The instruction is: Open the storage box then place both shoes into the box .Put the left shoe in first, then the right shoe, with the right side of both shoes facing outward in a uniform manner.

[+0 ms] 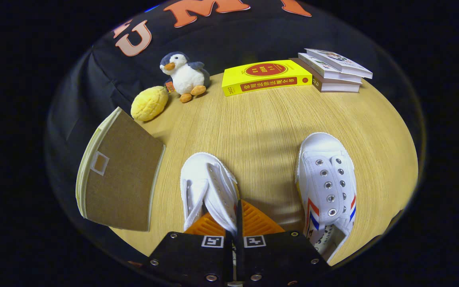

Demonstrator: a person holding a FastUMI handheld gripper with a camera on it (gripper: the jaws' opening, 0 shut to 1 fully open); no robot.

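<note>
Two white shoes lie on the wooden table (pixel 261 127). The gripper (pixel 238 223) pinches the side wall of the left shoe (pixel 207 187) between both fingers; the right shoe (pixel 327 183) rests well apart. The storage box (pixel 120 175) stands far left, lid closed.

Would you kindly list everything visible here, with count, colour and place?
Table: one, light wood, under everything.
Box: one, brown with cream edges, lid shut, beside the gripped shoe.
Gripped shoe: one, white, tilted on its side, its edge pinched between the fingers.
Second shoe: one, white with red and blue stripes, upright on the table, on the far side from the box.
Penguin: one, white and grey plush, beyond the box.
Yellow toy: one, beside the penguin.
Yellow book: one, beyond the shoes.
Book stack: three, pale covers, beside the yellow book.
Gripper: one, jaws closed on the gripped shoe.
</note>
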